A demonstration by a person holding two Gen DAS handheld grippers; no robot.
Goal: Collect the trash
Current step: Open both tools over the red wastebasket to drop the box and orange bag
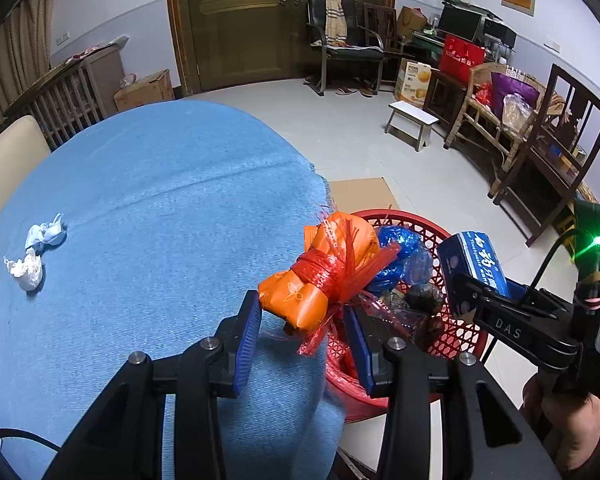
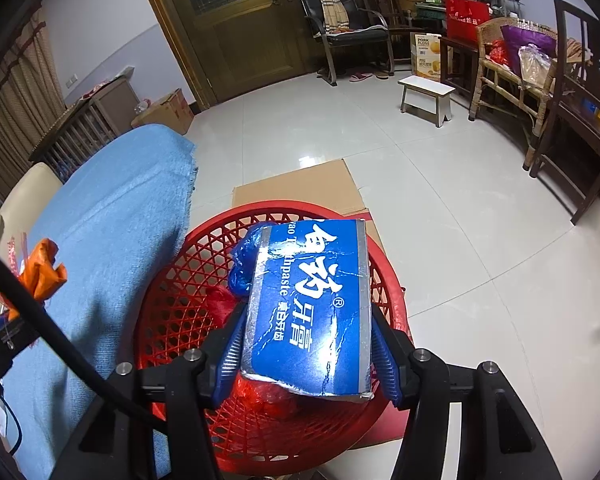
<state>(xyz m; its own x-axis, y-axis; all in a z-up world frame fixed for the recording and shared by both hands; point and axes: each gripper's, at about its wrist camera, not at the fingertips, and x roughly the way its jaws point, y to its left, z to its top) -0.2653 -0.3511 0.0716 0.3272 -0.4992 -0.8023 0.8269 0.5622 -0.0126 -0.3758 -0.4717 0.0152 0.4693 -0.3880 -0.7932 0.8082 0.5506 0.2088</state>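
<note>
My left gripper (image 1: 304,320) is shut on an orange plastic bundle (image 1: 324,276) tied with red mesh, holding it at the table's right edge beside the red basket (image 1: 460,340). My right gripper (image 2: 306,344) is shut on a blue toothpaste box (image 2: 312,304) and holds it over the red basket (image 2: 172,312); the box also shows in the left wrist view (image 1: 476,264). The basket holds a blue plastic bag (image 1: 400,252) and dark scraps. Two crumpled white tissues (image 1: 36,252) lie on the blue tablecloth (image 1: 160,208) at the left.
The basket stands on flat cardboard (image 2: 300,184) on the tiled floor right of the table. A cream chair (image 1: 8,152) is at the table's left. A small white stool (image 1: 412,120), wooden chairs (image 1: 556,152) and a cluttered bench line the right wall.
</note>
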